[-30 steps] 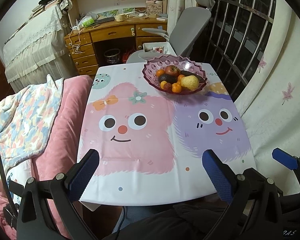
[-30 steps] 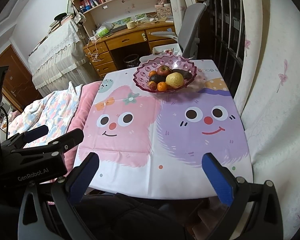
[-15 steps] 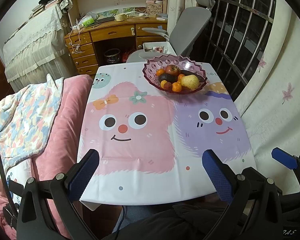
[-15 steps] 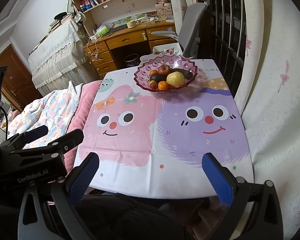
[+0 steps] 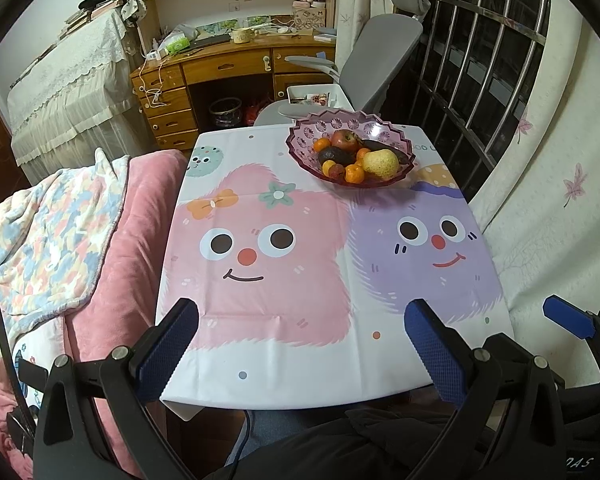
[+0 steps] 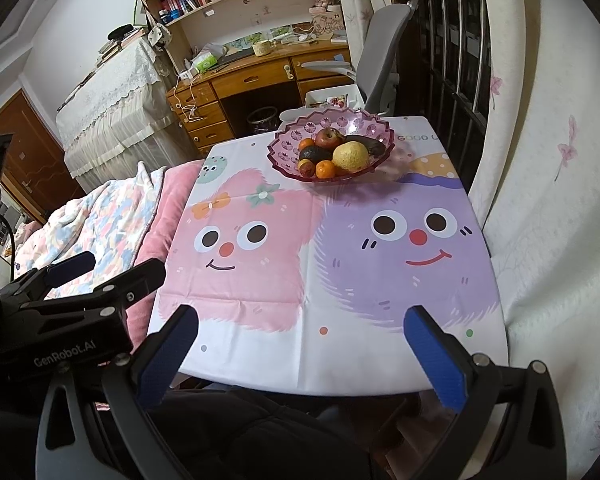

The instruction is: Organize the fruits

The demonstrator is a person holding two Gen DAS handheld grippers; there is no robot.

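A purple glass fruit bowl [image 5: 300,136] [image 6: 285,146] stands at the far right of the table. It holds a yellow pear [image 5: 381,162] [image 6: 350,155], a red apple [image 5: 345,138] [image 6: 329,137], an avocado [image 5: 333,155] [image 6: 315,154] and several small oranges [image 5: 355,174] [image 6: 325,169]. My left gripper [image 5: 300,350] is open and empty above the table's near edge. My right gripper [image 6: 300,352] is open and empty, also at the near edge, far from the bowl.
The table [image 5: 300,292] has a cartoon cloth with pink and purple faces. A bed with a pink blanket [image 5: 112,264] lies to the left. A grey office chair [image 5: 376,60] and a wooden desk [image 5: 228,68] stand behind. A curtain [image 5: 548,184] hangs at the right.
Both views have shifted very slightly; the bowl and fruits have not moved. Both grippers remain open.
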